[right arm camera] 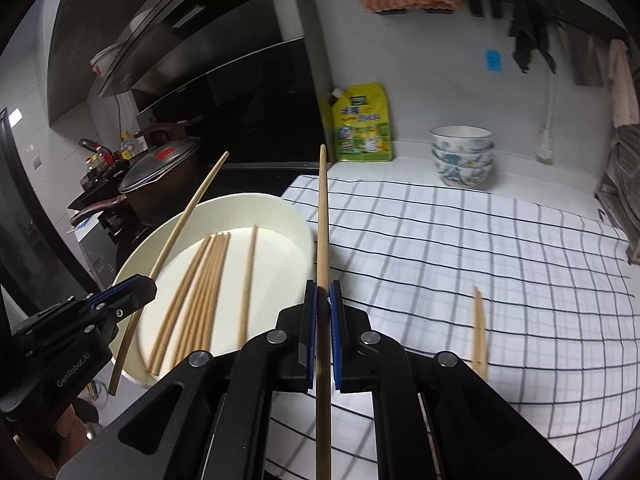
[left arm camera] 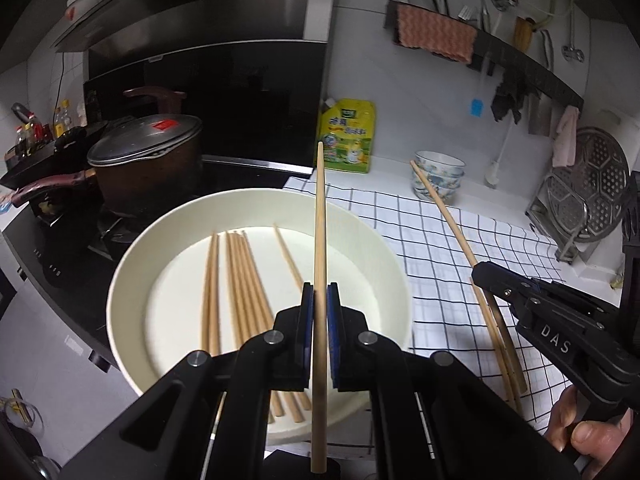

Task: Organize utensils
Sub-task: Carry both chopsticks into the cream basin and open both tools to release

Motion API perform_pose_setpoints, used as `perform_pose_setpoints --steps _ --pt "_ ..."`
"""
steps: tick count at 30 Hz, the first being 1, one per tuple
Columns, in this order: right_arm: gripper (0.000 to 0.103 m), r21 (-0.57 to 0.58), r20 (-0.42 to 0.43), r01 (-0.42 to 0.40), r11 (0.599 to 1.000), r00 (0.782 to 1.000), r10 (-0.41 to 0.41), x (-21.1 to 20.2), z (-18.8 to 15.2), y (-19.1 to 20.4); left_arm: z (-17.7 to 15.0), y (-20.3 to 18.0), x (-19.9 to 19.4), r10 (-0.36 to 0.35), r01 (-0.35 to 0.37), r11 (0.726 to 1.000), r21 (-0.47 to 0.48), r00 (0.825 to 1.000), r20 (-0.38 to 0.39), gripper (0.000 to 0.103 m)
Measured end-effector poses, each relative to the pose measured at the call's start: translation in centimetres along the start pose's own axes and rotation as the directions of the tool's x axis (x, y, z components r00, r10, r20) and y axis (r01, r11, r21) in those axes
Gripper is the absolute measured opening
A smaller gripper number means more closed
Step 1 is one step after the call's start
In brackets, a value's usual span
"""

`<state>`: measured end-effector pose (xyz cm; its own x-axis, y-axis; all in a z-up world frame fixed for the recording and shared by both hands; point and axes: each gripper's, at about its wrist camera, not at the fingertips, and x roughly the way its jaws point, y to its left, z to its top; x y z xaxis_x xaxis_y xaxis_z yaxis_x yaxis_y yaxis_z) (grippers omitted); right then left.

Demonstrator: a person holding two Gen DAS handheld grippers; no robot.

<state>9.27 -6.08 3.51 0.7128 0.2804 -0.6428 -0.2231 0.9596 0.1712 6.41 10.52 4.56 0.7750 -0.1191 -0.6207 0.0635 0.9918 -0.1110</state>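
My left gripper [left arm camera: 320, 292] is shut on one wooden chopstick [left arm camera: 319, 208], which points forward above a wide cream bowl [left arm camera: 128, 292]. Several chopsticks [left arm camera: 240, 280] lie on the bowl's floor. My right gripper [right arm camera: 323, 292] is shut on a second chopstick [right arm camera: 323, 216], held over the bowl's right edge and the checked cloth [right arm camera: 460, 248]. Each view shows the other tool: the right gripper [left arm camera: 478, 270] with its chopstick [left arm camera: 444, 212], and the left gripper [right arm camera: 149, 285] with its chopstick [right arm camera: 188, 212] above the bowl [right arm camera: 256, 200]. Two loose chopsticks [left arm camera: 504, 356] [right arm camera: 480, 332] lie on the cloth.
A lidded pot [left arm camera: 148, 152] sits on the dark stove to the left. A yellow refill pouch [left arm camera: 348, 136] and stacked patterned bowls [left arm camera: 438, 176] stand by the back wall. A metal steamer rack [left arm camera: 584, 192] leans at the right. Cloths hang from a wall rail [left arm camera: 436, 36].
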Motion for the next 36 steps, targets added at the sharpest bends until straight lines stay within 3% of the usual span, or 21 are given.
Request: perform_pose_setpoints --steps 10,17,30,31,33,35,36 --pt "0.006 -0.074 -0.053 -0.087 0.994 0.995 0.083 4.9 2.3 6.0 0.8 5.5 1.6 0.068 -0.069 0.997 -0.041 0.998 -0.017 0.007" --pt "0.006 -0.114 -0.145 -0.134 0.984 0.982 0.117 9.1 2.5 9.4 0.4 7.7 3.7 0.082 -0.086 0.994 -0.061 0.994 -0.066 0.007" --pt "0.007 -0.075 -0.277 -0.121 0.99 0.956 0.096 13.6 0.8 9.6 -0.9 9.2 6.8 0.085 -0.098 0.992 -0.079 0.985 -0.153 0.008" --pt "0.007 -0.063 -0.271 -0.118 0.991 0.958 0.097 13.6 0.8 9.3 -1.0 9.4 6.9 0.089 -0.104 0.991 -0.089 0.983 -0.158 0.014" --pt "0.021 -0.051 -0.265 -0.118 0.992 0.959 0.101 13.4 0.8 9.0 -1.1 9.7 6.8 0.092 -0.109 0.988 -0.106 0.984 -0.156 0.035" --pt "0.023 -0.057 -0.251 -0.108 0.993 0.964 0.09 13.0 0.8 8.8 -1.2 9.8 6.5 0.106 -0.122 0.986 -0.113 0.985 -0.136 0.06" --pt "0.023 -0.061 -0.244 -0.102 0.993 0.966 0.085 12.8 0.8 8.7 -1.2 9.9 6.2 0.117 -0.131 0.985 -0.111 0.985 -0.125 0.061"
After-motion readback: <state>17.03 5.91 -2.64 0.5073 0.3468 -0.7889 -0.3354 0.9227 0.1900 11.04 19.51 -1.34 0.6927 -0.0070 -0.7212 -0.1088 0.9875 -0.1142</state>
